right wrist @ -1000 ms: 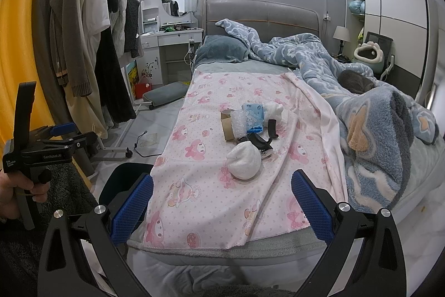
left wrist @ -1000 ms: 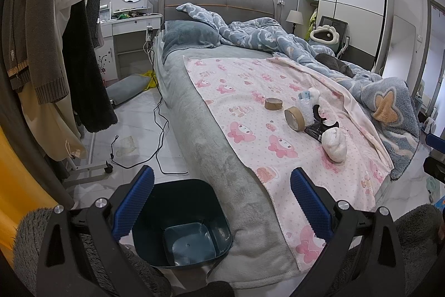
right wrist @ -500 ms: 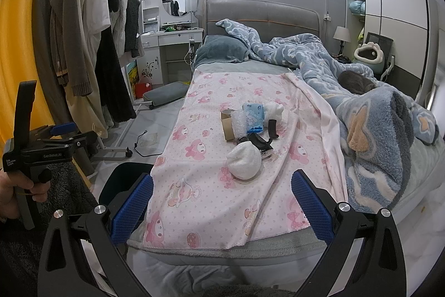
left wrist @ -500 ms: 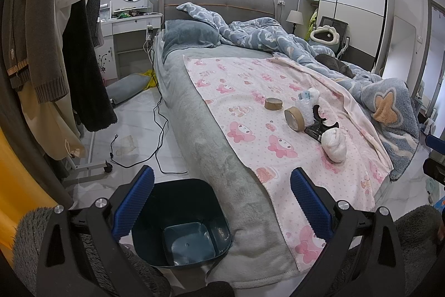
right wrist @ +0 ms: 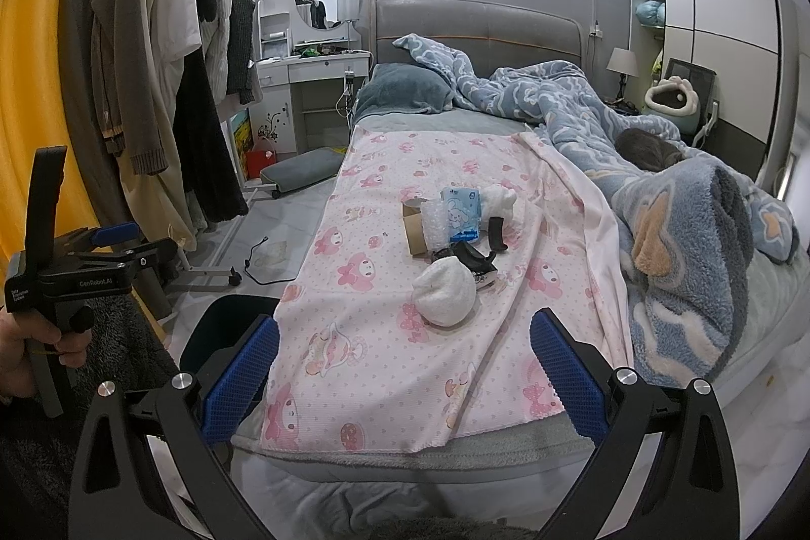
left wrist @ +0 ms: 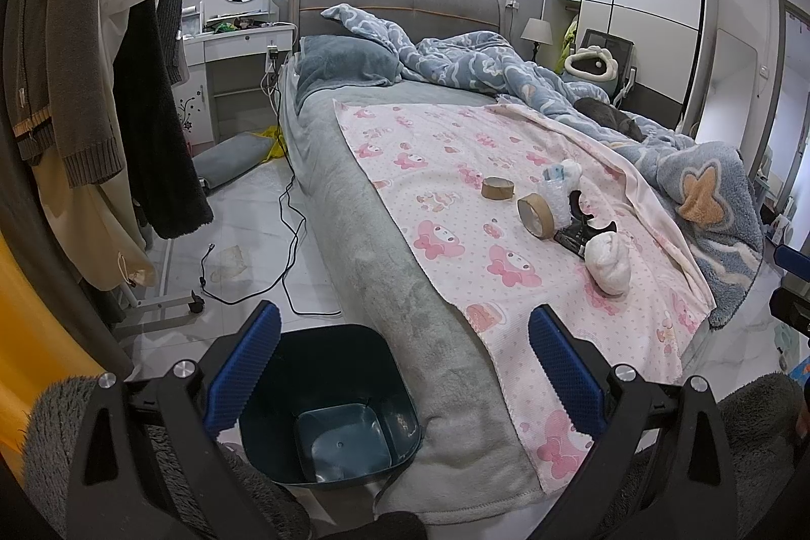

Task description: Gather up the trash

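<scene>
Your left gripper (left wrist: pixel 402 370) and right gripper (right wrist: pixel 402 370) both spread wide, holding nothing. Crumpled white tissue wad (right wrist: pixel 444 293) rounded, soft, on pink blanket (right wrist: pixel 385 337); dark plastic bin (left wrist: pixel 329 408) mouth-up.

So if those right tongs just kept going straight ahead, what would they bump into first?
Probably the white crumpled wad on the pink sheet: it lies nearest, roughly centred between the open right tongs. Depth is hard to judge, so they might brush the sheet first.
</scene>
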`<action>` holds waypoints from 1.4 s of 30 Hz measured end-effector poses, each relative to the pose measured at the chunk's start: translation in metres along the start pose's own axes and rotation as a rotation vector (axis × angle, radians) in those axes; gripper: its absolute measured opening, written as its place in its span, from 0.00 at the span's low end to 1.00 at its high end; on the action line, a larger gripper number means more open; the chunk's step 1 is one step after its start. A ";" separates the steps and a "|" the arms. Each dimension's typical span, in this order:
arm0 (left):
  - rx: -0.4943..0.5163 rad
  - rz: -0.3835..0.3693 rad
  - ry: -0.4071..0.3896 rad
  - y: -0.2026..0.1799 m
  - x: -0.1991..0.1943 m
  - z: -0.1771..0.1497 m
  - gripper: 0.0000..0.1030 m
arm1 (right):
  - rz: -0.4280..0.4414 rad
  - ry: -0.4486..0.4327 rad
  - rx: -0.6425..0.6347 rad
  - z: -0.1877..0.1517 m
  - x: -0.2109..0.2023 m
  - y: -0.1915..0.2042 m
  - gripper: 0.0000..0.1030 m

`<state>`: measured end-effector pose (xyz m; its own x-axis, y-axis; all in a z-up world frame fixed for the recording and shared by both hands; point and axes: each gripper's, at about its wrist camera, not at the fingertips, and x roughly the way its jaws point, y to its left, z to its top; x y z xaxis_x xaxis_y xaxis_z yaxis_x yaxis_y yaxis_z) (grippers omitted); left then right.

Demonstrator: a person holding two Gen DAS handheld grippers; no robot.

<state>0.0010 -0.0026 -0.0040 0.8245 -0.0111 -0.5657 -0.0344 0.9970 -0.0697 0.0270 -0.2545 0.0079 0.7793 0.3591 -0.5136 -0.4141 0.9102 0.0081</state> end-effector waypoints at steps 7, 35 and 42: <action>0.010 0.006 -0.010 -0.004 0.000 -0.001 0.97 | -0.016 0.013 -0.010 0.002 0.003 0.001 0.97; 0.081 -0.296 -0.015 -0.007 0.077 0.066 0.95 | -0.034 0.151 -0.055 0.012 0.127 -0.010 0.78; 0.097 -0.426 0.024 -0.015 0.110 0.078 0.93 | -0.033 0.168 -0.012 0.012 0.156 -0.022 0.78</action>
<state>0.1363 -0.0126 -0.0016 0.7401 -0.4233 -0.5226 0.3599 0.9057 -0.2238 0.1634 -0.2162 -0.0624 0.7033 0.2890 -0.6495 -0.3964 0.9178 -0.0209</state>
